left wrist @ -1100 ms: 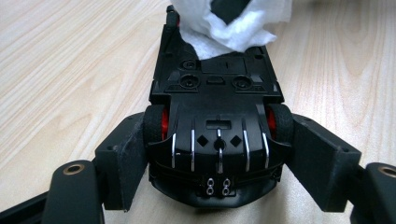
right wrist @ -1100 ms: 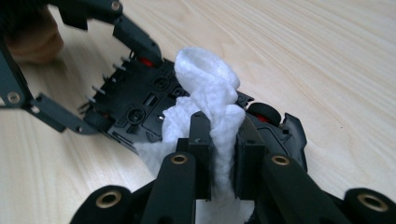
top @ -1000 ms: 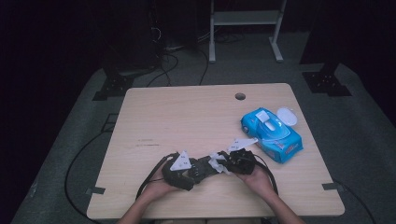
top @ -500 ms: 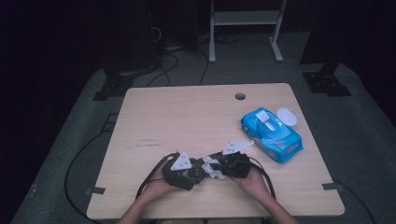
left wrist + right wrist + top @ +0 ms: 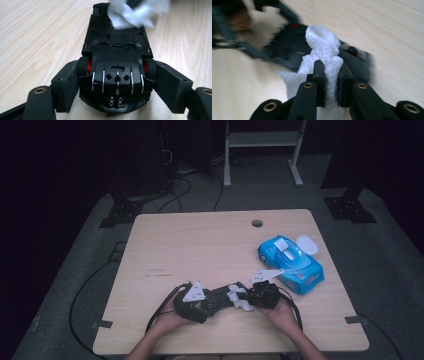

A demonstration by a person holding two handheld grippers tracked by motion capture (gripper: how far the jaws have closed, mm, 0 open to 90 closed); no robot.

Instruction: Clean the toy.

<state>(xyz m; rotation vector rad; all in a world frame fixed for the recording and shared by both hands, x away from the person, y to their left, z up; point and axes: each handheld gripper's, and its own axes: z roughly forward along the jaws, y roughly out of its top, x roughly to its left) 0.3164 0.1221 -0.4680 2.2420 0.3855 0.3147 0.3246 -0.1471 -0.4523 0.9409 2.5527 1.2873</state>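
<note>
Near the front edge of the worktop [image 5: 200,245], the left gripper [image 5: 117,82] was clamped on a black toy car [image 5: 117,50]. In the left gripper view the car lay belly up, its underside with screw bosses and silver ribs facing the camera, and the two black jaws pressed against its sides at the red-hubbed wheels. The right gripper [image 5: 331,82] was clenched on a crumpled white wipe [image 5: 322,47]; its jaws pinched a fold of the cloth, and the bunched end beyond them lay against the car. In the high view the wipe [image 5: 239,296] sat between the left gripper [image 5: 197,300] and the right gripper [image 5: 264,295], touching the far end of the car [image 5: 220,297] from the left hand's side.

Compared with the frame a second earlier, the left hand and the car had kept their place. The right gripper had shifted only slightly, its grey plate tilting a little, while the wipe stayed on the car. Both grips looked unchanged.

A blue pack of wipes [image 5: 291,262] lay well apart toward the right edge of the worktop, its white lid flipped open, in the same spot as before. The right gripper view was blurred around the car and the left hand.
</note>
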